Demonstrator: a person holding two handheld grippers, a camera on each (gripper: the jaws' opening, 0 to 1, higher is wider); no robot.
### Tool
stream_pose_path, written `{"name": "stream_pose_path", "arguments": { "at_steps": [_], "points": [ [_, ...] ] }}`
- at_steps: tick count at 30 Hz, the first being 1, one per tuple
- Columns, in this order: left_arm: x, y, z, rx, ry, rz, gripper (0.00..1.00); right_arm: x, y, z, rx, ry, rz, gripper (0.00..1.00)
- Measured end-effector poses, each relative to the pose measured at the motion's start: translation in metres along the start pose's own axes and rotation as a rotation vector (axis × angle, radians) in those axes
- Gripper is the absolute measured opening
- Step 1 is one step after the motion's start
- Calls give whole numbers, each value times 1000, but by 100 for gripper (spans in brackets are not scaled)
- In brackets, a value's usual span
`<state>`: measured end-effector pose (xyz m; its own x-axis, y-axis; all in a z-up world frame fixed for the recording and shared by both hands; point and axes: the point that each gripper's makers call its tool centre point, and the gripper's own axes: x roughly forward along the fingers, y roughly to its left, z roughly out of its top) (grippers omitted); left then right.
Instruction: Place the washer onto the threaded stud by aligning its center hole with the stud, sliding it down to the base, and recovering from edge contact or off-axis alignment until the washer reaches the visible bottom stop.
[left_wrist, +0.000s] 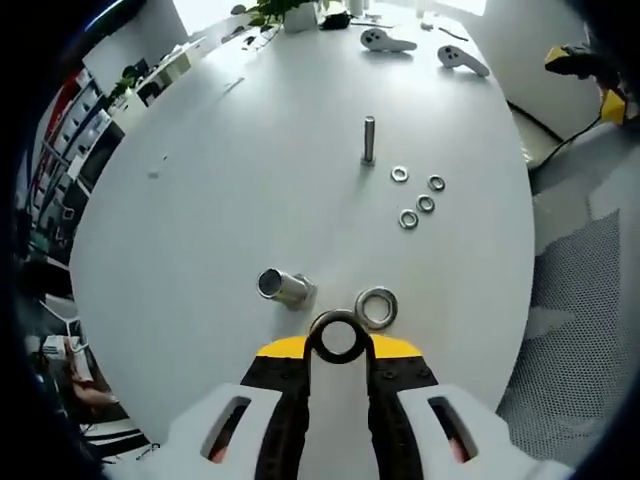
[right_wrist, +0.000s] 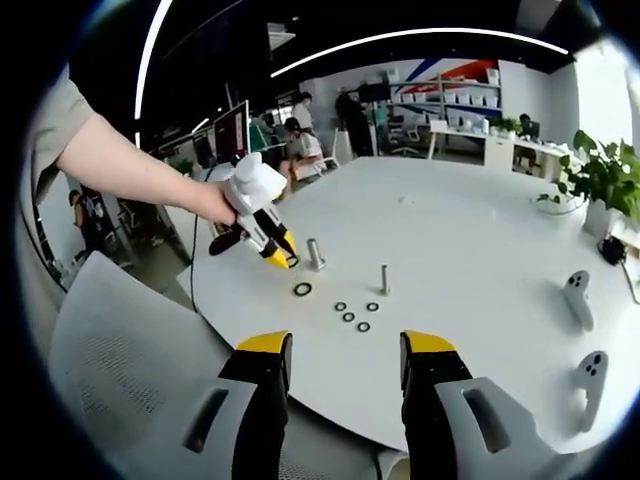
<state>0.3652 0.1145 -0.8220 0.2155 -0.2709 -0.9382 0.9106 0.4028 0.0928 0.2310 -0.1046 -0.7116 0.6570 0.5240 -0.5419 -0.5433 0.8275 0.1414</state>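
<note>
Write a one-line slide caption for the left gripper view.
Left claw grips a washer above the white table, beside a second washer; threaded stud stands beyond.

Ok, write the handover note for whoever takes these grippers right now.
Left gripper: shut on a washer, just above the table.
Right gripper: open, holding nothing, back at the table's near edge.
Upright stud: bare, nothing threaded on it. Another large washer and a metal sleeve lie near the left gripper; four small washers lie beside the stud.
Left to do: carry the washer over, align, slide down to the base.
</note>
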Motion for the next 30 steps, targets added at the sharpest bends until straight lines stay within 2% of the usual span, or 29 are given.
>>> {"name": "stream_pose_path", "arguments": {
  "at_steps": [10, 18, 30],
  "points": [
    [-11, 19, 23, 27, -28, 31, 19, 1, 2, 0, -14, 6, 7, 45],
    [-7, 29, 29, 10, -29, 36, 19, 0, 1, 0, -10, 4, 5, 45],
    [4, 38, 28, -16, 0, 26, 19, 0, 0, 0, -9, 0, 2, 45]
  ]
}}
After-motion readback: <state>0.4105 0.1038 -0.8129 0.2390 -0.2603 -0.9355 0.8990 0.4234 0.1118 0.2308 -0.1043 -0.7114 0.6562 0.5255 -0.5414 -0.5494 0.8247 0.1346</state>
